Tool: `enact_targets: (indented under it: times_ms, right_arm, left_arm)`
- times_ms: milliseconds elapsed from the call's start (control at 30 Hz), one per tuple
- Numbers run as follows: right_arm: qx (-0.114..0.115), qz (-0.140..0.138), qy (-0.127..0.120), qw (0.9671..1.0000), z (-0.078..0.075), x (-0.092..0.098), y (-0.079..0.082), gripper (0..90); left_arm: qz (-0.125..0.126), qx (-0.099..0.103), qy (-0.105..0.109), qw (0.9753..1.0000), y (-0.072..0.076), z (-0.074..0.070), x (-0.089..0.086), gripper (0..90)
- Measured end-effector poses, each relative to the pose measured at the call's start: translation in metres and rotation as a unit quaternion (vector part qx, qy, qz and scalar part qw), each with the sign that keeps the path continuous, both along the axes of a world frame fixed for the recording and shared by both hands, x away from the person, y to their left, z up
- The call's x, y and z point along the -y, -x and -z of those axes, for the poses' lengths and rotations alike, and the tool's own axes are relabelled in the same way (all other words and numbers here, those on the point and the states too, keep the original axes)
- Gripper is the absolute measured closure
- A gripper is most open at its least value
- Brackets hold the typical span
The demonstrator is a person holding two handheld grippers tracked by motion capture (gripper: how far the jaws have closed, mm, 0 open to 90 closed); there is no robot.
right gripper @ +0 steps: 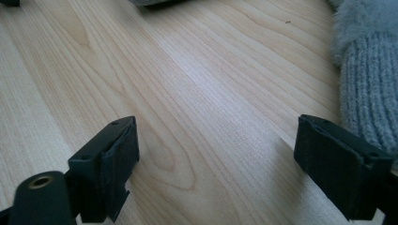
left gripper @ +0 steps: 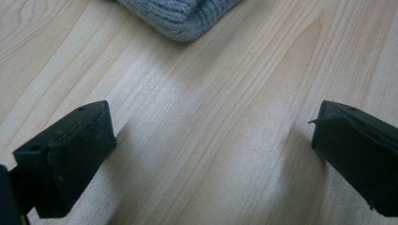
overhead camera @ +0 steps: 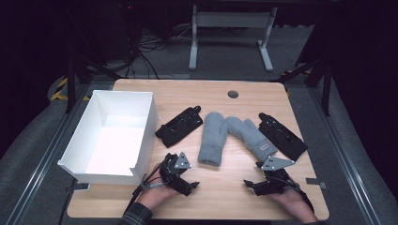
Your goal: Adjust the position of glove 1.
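From the high view, the wooden counter [overhead camera: 220,187] carries a white open box [overhead camera: 115,133] out at nine o'clock, and two grey knit mittens at the centre: the left mitten [overhead camera: 211,138] lies straight, the right mitten [overhead camera: 251,136] slants toward four o'clock, their tips touching at twelve. A black glove [overhead camera: 179,125] lies just left of them, another black glove [overhead camera: 281,136] just right. Down at six o'clock, the left hand-held gripper [overhead camera: 191,183] and the right hand-held gripper [overhead camera: 248,185] rest low on the bare wood, pointing at each other, both short of the mittens.

Over to the left gripper view: jaws spread wide, nothing between them but wood grain, and the ribbed cuff of the left mitten [left gripper: 180,16] sits at twelve o'clock, well apart from the pads.

Right gripper view now: jaws spread wide again, bare counter between, and the right mitten's ribbed cuff [right gripper: 371,75] lies at two o'clock, just beside the right-hand jaw.
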State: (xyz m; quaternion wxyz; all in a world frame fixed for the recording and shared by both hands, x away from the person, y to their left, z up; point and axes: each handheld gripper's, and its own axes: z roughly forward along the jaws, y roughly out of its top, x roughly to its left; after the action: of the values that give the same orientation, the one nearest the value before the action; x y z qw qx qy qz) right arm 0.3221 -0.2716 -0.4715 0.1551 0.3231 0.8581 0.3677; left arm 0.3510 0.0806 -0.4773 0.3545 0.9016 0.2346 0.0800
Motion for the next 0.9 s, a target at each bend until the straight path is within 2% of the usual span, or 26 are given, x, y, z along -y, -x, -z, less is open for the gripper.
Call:
enact_targets:
  times_ms: [100,167,200,233,267,333,467,633,833,900]
  right_arm:
    - [0.0,0.0,0.0,1.0,0.0,0.0,0.0,14.8]
    - [-0.001,0.0,0.0,1.0,0.0,0.0,0.0,14.8]
    - [-0.001,0.0,0.0,1.0,0.0,0.0,0.0,14.8]
    - [-0.001,0.0,0.0,1.0,0.0,0.0,0.0,14.8]
    - [-0.001,0.0,0.0,1.0,0.0,0.0,0.0,14.8]
    - [-0.002,0.0,-0.001,1.0,0.0,0.0,0.0,14.8]
    - [-0.001,-0.001,-0.001,1.0,0.0,0.0,0.0,14.4]
    - [-0.001,0.0,-0.001,1.0,0.0,0.0,0.0,14.4]
    - [-0.002,0.001,0.0,1.0,0.0,0.0,0.0,14.4]
    - [-0.002,0.001,-0.001,1.0,0.0,0.0,0.0,14.4]
  left_arm:
    - [-0.003,-0.008,-0.014,0.9999,0.0,-0.005,0.002,3.7]
    - [-0.008,-0.014,-0.022,0.9996,0.002,-0.009,0.003,10.9]
    - [-0.008,-0.016,-0.021,0.9996,0.002,-0.011,0.003,16.5]
    - [-0.011,-0.017,-0.02,0.9996,0.002,-0.014,0.003,18.3]
    - [-0.014,-0.017,-0.013,0.9997,0.003,-0.017,0.002,22.6]
    - [-0.017,-0.018,0.004,0.9997,0.003,-0.025,-0.001,35.3]
    - [-0.011,-0.029,0.023,0.9993,-0.003,-0.037,-0.001,64.6]
    - [0.001,-0.034,0.034,0.9988,-0.012,-0.047,0.007,88.4]
    - [0.006,-0.029,0.046,0.9985,-0.024,-0.056,0.017,89.9]
    - [0.007,-0.027,0.058,0.9979,-0.031,-0.061,0.021,89.9]
